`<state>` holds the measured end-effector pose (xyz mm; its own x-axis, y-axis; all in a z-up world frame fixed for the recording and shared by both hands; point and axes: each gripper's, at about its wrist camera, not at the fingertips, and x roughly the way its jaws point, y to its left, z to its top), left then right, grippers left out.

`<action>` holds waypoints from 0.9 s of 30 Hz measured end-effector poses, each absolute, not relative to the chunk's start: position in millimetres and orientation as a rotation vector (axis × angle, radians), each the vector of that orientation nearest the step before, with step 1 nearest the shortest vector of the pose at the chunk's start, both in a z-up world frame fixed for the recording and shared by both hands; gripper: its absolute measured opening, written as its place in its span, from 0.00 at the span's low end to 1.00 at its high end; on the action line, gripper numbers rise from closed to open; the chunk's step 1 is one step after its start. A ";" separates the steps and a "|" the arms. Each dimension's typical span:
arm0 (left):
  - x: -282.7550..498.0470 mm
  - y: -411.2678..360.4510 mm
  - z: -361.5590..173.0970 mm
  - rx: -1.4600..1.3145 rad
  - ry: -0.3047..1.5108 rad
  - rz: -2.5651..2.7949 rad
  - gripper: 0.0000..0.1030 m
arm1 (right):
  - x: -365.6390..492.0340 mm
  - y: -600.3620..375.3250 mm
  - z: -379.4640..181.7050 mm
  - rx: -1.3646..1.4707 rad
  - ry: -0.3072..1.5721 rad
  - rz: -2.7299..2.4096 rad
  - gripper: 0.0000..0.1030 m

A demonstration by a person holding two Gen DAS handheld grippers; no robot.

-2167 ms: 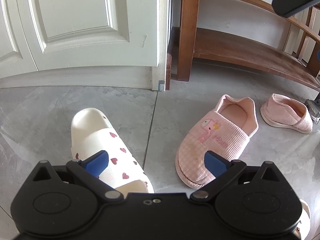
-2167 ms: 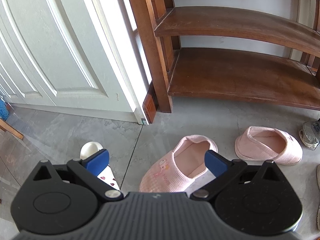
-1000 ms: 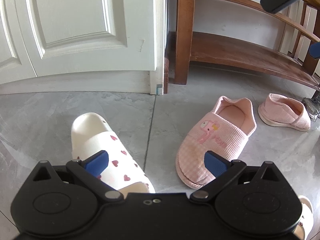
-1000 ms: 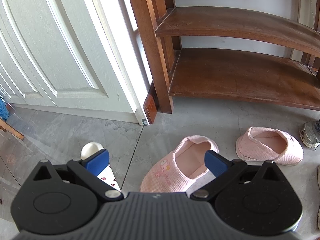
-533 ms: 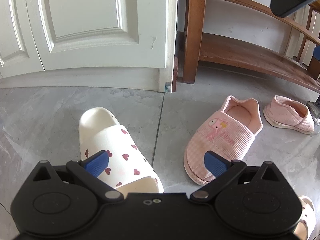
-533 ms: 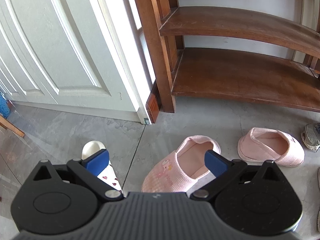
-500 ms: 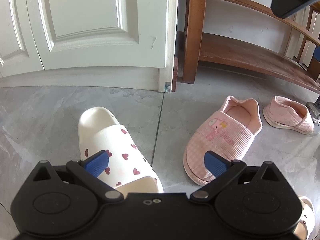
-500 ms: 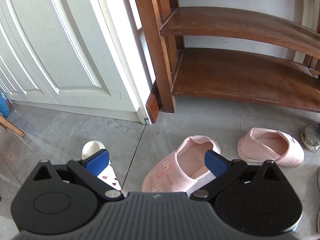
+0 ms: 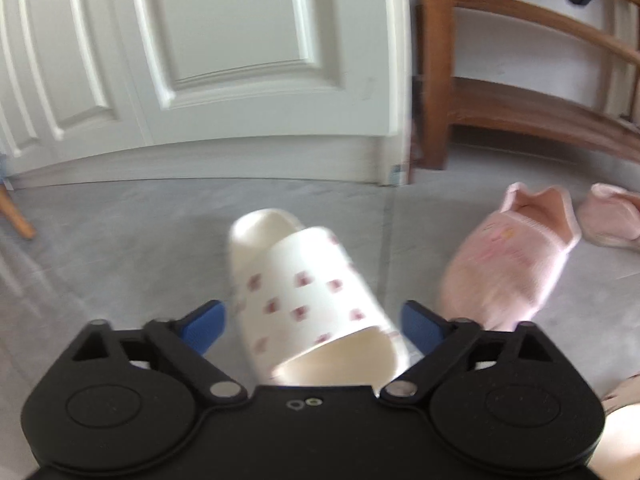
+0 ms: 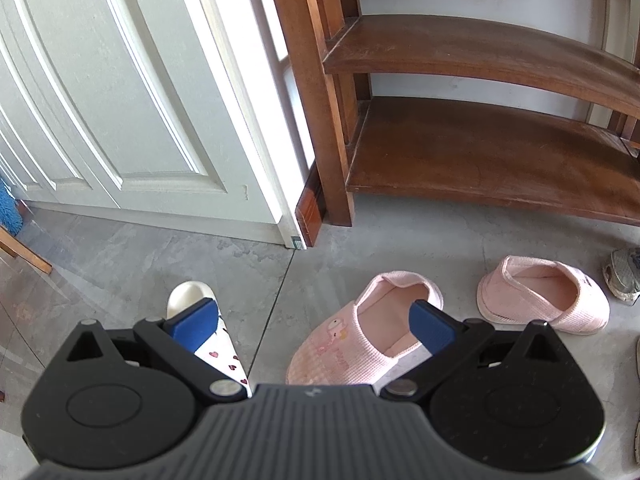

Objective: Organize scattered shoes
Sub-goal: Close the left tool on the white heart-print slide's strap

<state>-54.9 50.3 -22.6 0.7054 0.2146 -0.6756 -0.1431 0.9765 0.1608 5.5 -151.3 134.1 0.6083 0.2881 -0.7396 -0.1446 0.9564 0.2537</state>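
The white slide with pink hearts (image 9: 304, 292) lies on the grey floor (image 9: 120, 248) directly between the blue fingertips of the left gripper (image 9: 314, 326), its toe end reaching under the gripper body. Half a second ago it sat toward the left fingertip; now the left gripper has swung left, so the slide is centred in the gap, and the left wrist view is smeared by the motion. The jaws stand wide, with floor showing between each pad and the slide.

The nearer pink slipper (image 9: 512, 264) has slid from ahead of the right fingertip to outside it, on the right. The second pink slipper (image 9: 608, 216) lies beyond that one, at the right edge.

The right gripper (image 10: 316, 324) is also spread wide and holds nothing; its view has barely changed. The nearer pink slipper lies ahead of its right fingertip, the white slide behind its left one. The wooden shoe rack (image 10: 480, 152) stands beyond, beside the white door (image 10: 132, 100).
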 end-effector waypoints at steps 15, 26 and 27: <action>-27.1 67.0 -74.0 0.201 0.805 0.228 0.37 | 7.9 -149.5 126.7 0.160 0.926 0.243 1.00; -73.5 145.2 -35.3 0.218 0.769 0.472 0.12 | 11.8 -140.3 121.3 0.163 0.939 0.269 1.00; -78.7 152.6 -31.3 0.222 0.765 0.495 0.13 | 12.4 -137.9 119.7 0.164 0.945 0.275 1.00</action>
<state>-78.7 152.6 -31.3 0.6145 0.5044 -0.6066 -0.3470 0.8633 0.3664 12.4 -137.9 119.7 0.5550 0.3028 -0.7748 -0.1602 0.9529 0.2576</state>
